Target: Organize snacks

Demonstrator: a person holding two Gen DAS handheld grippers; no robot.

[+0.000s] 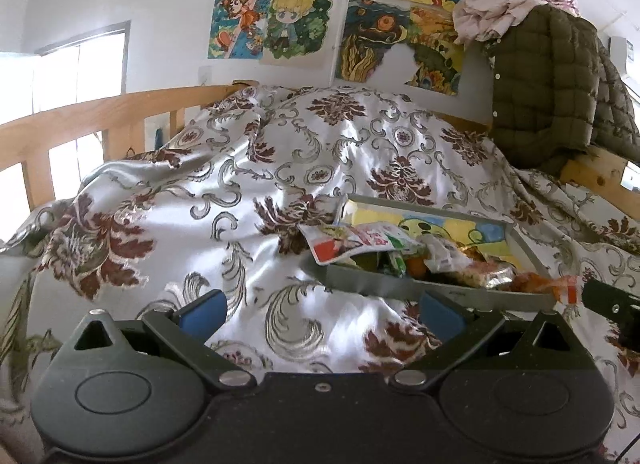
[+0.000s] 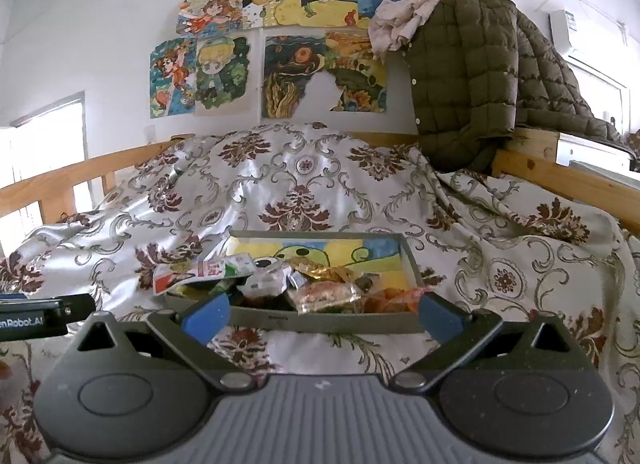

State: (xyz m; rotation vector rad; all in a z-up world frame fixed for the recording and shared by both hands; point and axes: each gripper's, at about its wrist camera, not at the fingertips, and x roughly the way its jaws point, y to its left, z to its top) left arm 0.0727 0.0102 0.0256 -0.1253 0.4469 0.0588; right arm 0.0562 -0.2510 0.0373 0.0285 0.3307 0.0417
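Both grippers hovering near over the bedspread point(image 2: 360, 192), left gripper point(image 1: 320, 314) and right gripper point(image 2: 320, 314) fingers spread apart, holding nothing. Just beyond, grey tray point(image 2: 320, 322) sitting on bed, snack packets point(image 2: 324, 292) piling inside. Far right, green jacket point(image 2: 464, 76) hanging.

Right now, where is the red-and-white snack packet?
In both views the red-and-white snack packet lies over the grey tray's left rim, hanging onto the patterned bedspread.
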